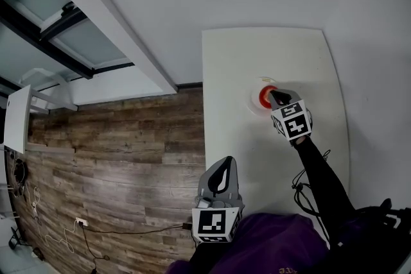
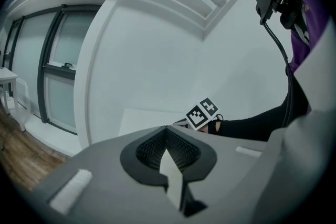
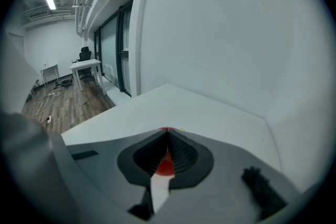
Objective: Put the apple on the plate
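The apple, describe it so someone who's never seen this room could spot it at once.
Find the long white table beside the wood floor. Near its middle sits a white plate, and the apple is on it, at the tips of the right gripper. It is the only red thing on the table.

The white table has rounded far corners and sits pushed into a corner between two white walls. A small pale plate lies near the middle of its top. Close to the near right edge, a thin black cable seems to rest on the surface, though it shows too small to be sure.
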